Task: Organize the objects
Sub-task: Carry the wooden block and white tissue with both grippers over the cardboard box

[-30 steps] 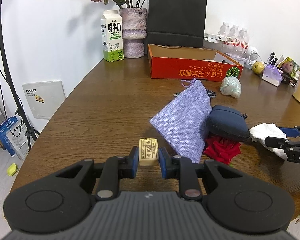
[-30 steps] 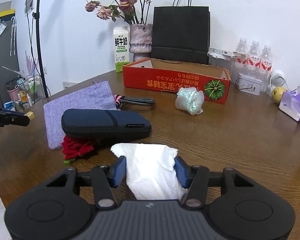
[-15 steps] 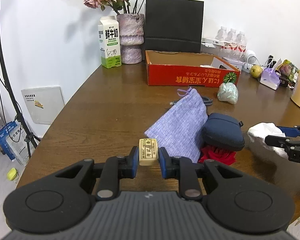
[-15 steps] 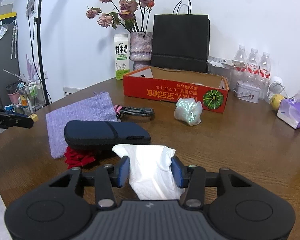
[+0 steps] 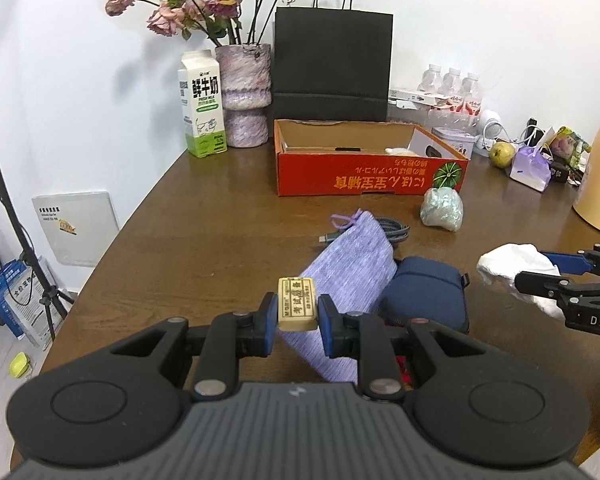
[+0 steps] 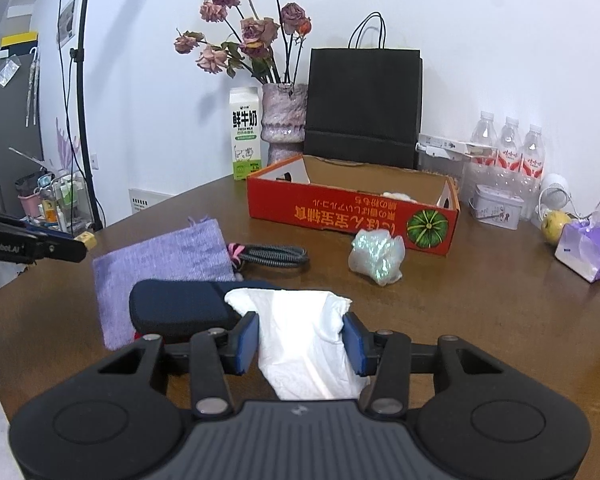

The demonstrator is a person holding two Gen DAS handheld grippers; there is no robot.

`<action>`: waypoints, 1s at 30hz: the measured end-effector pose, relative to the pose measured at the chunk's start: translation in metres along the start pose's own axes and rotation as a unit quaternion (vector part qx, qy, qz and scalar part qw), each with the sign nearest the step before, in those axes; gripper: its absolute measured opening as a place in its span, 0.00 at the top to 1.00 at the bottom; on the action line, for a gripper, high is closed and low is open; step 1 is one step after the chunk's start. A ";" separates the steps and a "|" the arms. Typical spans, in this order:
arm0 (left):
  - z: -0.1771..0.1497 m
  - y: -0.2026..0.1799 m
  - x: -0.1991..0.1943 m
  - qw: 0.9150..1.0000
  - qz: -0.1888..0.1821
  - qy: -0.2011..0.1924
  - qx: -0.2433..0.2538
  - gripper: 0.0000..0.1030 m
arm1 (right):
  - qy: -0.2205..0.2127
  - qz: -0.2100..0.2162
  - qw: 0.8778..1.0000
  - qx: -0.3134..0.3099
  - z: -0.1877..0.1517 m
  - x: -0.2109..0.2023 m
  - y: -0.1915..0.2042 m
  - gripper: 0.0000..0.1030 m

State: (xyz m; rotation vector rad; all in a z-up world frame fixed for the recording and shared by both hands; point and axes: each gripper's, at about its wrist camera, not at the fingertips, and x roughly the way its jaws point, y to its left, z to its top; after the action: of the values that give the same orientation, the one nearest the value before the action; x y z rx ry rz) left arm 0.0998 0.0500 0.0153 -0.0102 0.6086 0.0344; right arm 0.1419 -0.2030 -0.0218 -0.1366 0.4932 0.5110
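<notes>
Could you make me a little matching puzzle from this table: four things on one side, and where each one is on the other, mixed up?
Things:
1. small cream block
2. white cloth
3. shiny crumpled wrapper
4. milk carton

Places:
A. on the table just in front of the red box
B. clamped in the right gripper
C. beside the flower vase
D. clamped in the left gripper

Pairs: 1-D, 2-B, 3-A, 4-C
</notes>
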 end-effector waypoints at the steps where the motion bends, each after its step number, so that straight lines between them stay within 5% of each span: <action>1: 0.002 -0.001 0.001 1.000 -0.001 -0.001 0.001 0.78 | -0.001 0.000 1.000 0.000 0.002 0.001 -0.001 0.57; 30: 0.084 -0.034 0.072 1.000 -0.022 0.003 0.015 0.78 | -0.007 0.018 1.000 0.005 0.067 0.062 -0.034 0.57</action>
State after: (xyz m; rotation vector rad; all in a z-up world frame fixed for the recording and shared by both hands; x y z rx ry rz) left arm 0.2075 0.0194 0.0432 0.0060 0.6155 -0.0178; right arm 0.2336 -0.1886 0.0074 -0.1148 0.4844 0.5437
